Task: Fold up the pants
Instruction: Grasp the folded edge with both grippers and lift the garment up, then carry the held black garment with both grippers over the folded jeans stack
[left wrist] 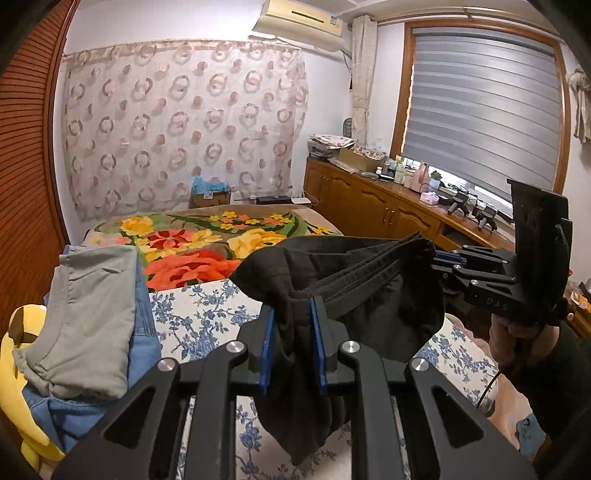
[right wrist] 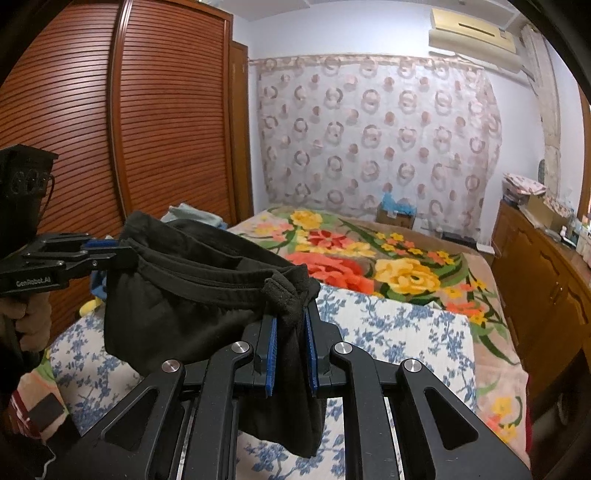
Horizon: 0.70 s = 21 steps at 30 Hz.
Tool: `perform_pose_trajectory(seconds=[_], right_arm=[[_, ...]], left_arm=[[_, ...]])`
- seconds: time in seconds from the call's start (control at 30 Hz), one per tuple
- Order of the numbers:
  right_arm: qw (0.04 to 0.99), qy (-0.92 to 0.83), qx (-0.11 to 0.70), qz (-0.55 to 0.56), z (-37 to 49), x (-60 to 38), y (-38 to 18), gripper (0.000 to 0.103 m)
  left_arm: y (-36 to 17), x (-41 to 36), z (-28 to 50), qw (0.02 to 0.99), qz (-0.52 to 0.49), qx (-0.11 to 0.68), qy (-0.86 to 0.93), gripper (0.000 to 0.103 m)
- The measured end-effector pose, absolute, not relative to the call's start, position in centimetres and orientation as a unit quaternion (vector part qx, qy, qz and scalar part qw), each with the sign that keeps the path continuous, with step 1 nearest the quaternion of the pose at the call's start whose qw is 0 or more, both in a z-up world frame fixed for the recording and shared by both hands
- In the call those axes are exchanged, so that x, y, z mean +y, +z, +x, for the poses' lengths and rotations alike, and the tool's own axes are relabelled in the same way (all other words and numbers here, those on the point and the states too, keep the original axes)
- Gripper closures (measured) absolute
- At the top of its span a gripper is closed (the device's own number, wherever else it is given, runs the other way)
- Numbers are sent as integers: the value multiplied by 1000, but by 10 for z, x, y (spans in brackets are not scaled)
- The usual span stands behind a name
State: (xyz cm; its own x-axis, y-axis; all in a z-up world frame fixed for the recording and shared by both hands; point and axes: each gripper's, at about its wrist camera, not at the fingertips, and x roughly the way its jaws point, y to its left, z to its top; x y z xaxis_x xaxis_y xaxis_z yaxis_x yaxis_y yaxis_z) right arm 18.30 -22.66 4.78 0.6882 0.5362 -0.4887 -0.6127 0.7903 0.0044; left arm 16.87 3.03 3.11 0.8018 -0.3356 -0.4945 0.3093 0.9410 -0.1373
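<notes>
Above the blue-floral sheet point(left wrist: 207, 314), mid-frame in both views: black pants point(left wrist: 369, 288) held up off the bed, waistband stretched btwn two grippers.

Left wrist view, bottom centre: left gripper point(left wrist: 292, 343), blue pads point(left wrist: 266, 347) pinched on a bunched corner of the waistband; jaws closed on fabric, cloth hanging below and through them. Right of frame: right gripper point(left wrist: 441, 263) clamped on the opposite waistband end, tips buried in fabric; hand point(left wrist: 524, 343) on its grip, lower right. Waistband sags in a shallow arc btwn the two, several hem layers visible.

Right wrist view, bottom centre: same story mirrored. Right gripper w/ blue pads point(right wrist: 309, 354) nipping a thick wad of black cloth, jaws shut on it. Left edge of frame: left gripper holding the far waistband end, blue pad showing at the tip.

Lower left of left view: folded pile, grey garment point(left wrist: 88, 317) atop blue denim point(left wrist: 144, 332), yellow plush item point(left wrist: 14, 354) at the edge beneath. Upper centre: floral blanket point(left wrist: 207, 243) in red, orange, yellow over the far bed. Behind it: sheer curtain w/ ring pattern point(left wrist: 184, 125). Upper left: slatted wood wardrobe point(left wrist: 22, 166). Right: wood cabinet point(left wrist: 369, 199) w/ clutter on top, window blind point(left wrist: 484, 107) above, AC unit point(left wrist: 299, 18) top centre.
</notes>
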Motion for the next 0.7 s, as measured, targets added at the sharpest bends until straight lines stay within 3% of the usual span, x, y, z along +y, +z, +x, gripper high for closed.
perform_pose_trajectory(seconds=[0.7], right_arm=[[903,344,230,-115,229,-192,59,92]], left_arm=[[28,63,193,952,-45,272,-135,87]])
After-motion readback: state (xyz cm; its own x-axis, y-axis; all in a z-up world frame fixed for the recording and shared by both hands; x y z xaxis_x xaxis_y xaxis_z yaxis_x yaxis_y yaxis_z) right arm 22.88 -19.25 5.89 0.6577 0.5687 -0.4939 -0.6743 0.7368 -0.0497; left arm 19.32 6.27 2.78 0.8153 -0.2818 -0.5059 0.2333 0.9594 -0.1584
